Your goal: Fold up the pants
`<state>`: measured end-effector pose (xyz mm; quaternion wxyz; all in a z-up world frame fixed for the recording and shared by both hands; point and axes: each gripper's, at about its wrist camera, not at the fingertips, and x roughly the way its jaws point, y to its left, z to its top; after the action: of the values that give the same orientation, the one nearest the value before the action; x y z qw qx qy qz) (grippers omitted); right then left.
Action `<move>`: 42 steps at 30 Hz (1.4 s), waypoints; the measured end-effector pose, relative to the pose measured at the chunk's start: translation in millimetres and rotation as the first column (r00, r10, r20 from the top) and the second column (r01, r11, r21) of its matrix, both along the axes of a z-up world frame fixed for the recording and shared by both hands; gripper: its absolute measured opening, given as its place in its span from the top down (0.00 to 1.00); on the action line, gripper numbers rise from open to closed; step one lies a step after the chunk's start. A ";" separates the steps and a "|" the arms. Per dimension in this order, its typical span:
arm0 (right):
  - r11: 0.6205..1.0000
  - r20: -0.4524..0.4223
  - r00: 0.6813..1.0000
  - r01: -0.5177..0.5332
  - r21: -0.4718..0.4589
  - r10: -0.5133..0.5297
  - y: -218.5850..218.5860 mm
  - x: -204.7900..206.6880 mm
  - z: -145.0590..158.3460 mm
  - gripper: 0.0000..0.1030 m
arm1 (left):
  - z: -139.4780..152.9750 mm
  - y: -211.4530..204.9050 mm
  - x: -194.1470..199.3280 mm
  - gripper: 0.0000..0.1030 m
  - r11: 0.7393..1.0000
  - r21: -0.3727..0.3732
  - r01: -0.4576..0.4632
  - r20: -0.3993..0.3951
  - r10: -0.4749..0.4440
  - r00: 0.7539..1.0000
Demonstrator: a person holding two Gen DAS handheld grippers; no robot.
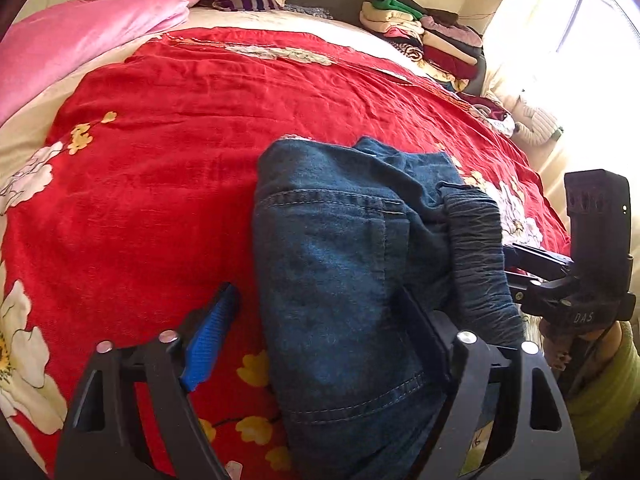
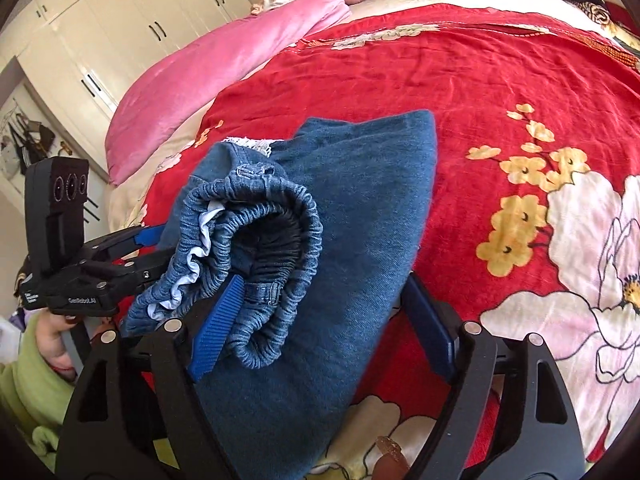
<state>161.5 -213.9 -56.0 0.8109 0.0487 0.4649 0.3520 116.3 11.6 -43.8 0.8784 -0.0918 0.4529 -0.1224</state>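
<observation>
The left gripper [image 1: 316,336] has its jaws spread wide around the near end of the folded pants [image 1: 340,264]; one blue-padded finger [image 1: 210,344] lies clear of the denim on the bed cover, and the other is against the bundle's right side, though whether it presses there cannot be told. The right gripper [image 2: 324,332] likewise stands wide open, its left finger [image 2: 218,328] touching the elastic waistband [image 2: 272,248] and its right finger beside the denim's edge, with no firm pinch visible. The pants lie as a compact blue bundle on the red flowered bed cover [image 1: 160,160], near the bed's near edge. Farther off, a pink quilt [image 1: 80,36] is bunched at the bed's left, a stack of folded clothes [image 1: 424,36] sits at the far right corner, and white wardrobes [image 2: 100,20] stand beyond the bed.
</observation>
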 end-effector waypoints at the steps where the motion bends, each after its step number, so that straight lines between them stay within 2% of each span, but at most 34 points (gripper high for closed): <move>1: 1.000 0.005 1.000 -0.007 -0.003 0.007 1.4 -0.3 0.2 0.29 | 0.0 -1.4 0.1 0.37 1.000 -0.007 0.007 -0.001 -0.007 1.000; 2: 1.000 0.007 1.000 -0.012 -0.004 0.012 2.0 0.1 0.5 0.34 | 0.2 -3.3 0.0 0.45 1.000 -0.017 0.017 -0.003 -0.017 1.000; 3: 1.000 0.008 1.000 -0.019 -0.003 0.019 2.6 0.3 0.8 0.48 | 0.3 -4.6 -0.1 0.48 1.000 -0.017 0.021 -0.004 -0.021 1.000; 4: 0.999 0.007 0.999 -0.039 0.009 0.039 4.2 -0.6 1.6 0.57 | 1.4 -7.5 -0.6 0.51 1.000 -0.003 0.023 0.001 -0.023 1.000; 5: 0.998 0.005 0.998 -0.060 0.023 0.060 6.4 -2.1 2.5 0.69 | 2.7 -9.8 -1.0 0.55 1.000 0.006 0.028 0.006 -0.028 1.000; 7: 0.997 0.029 0.997 -0.077 0.016 0.076 11.7 -6.1 6.7 0.74 | 5.5 -11.8 -1.8 0.59 0.999 0.020 0.031 0.015 -0.031 0.999; 10: 0.996 0.059 0.995 -0.086 0.004 0.086 15.6 -9.1 13.6 0.75 | 7.8 -12.3 -2.5 0.60 0.999 0.028 0.032 0.023 -0.033 0.999; 13: 0.997 0.053 0.995 -0.080 0.000 0.080 15.0 -7.6 12.9 0.75 | 7.3 -11.6 -3.2 0.60 0.999 0.027 0.031 0.025 -0.032 0.999; 14: 0.997 0.054 0.995 -0.078 -0.005 0.078 14.3 -8.1 13.2 0.73 | 8.0 -11.4 -3.7 0.60 0.999 0.026 0.031 0.026 -0.032 0.999; 15: 0.997 0.054 0.996 -0.073 -0.012 0.074 13.1 -9.0 13.5 0.64 | 9.3 -11.3 -4.7 0.58 0.999 0.027 0.030 0.029 -0.031 0.999; 16: 0.998 0.070 0.996 -0.046 -0.039 0.048 9.5 -11.0 16.3 0.58 | 11.5 -10.5 -6.9 0.53 0.999 0.025 0.025 0.037 -0.026 0.999; 17: 0.998 0.089 0.995 -0.027 -0.059 0.032 7.1 -12.8 20.0 0.46 | 14.0 -9.7 -9.8 0.40 1.000 0.022 0.020 0.042 -0.020 0.999; 19: 0.997 0.134 0.991 0.009 -0.079 0.002 -1.1 -18.4 30.8 0.41 | 19.8 -8.2 -18.3 0.35 1.000 0.026 0.014 0.060 -0.016 0.998; 21: 0.995 0.190 0.982 0.041 -0.091 -0.023 -9.7 -26.6 43.5 0.25 | 27.2 -8.4 -27.7 0.33 0.999 0.045 0.006 0.084 -0.010 0.996; 23: 0.993 0.258 0.965 0.077 -0.091 -0.051 -19.5 -39.8 60.7 0.18 | 37.5 -7.1 -40.5 0.18 0.999 0.053 -0.012 0.109 0.006 0.994; 24: 0.992 0.278 0.959 0.085 -0.093 -0.056 -22.0 -44.1 66.2 0.14 | 41.4 -6.4 -45.5 0.17 0.998 0.056 -0.018 0.120 0.012 0.993; 26: 0.987 0.341 0.937 0.120 -0.110 -0.076 -28.7 -61.5 81.6 0.10 | 52.1 -5.4 -59.4 0.07 0.996 0.073 -0.044 0.144 0.033 0.989; 29: 0.981 0.413 0.907 0.150 -0.121 -0.088 -35.6 -86.3 96.6 0.09 | 65.1 -3.0 -80.3 0.04 0.994 0.075 -0.082 0.165 0.069 0.984; 31: 0.979 0.423 0.901 0.166 -0.119 -0.102 -38.7 -100.8 100.3 0.09 | 69.5 -3.3 -92.4 0.04 0.992 0.072 -0.101 0.168 0.088 0.982; 37: 0.976 0.388 0.913 0.182 -0.119 -0.123 -40.0 -131.1 91.1 0.09 | 63.1 -5.2 -129.2 0.04 0.989 0.064 -0.133 0.120 0.125 0.985; 42: 0.970 0.376 0.920 0.183 -0.160 -0.111 -34.2 -142.9 83.2 0.09 | 53.9 -7.9 -148.3 0.04 0.985 0.083 -0.150 0.103 0.141 0.985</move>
<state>18.6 -248.1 27.2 0.9081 -0.0606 0.3332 0.2463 -32.0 3.7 10.1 0.9091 -0.0789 0.4070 -0.0413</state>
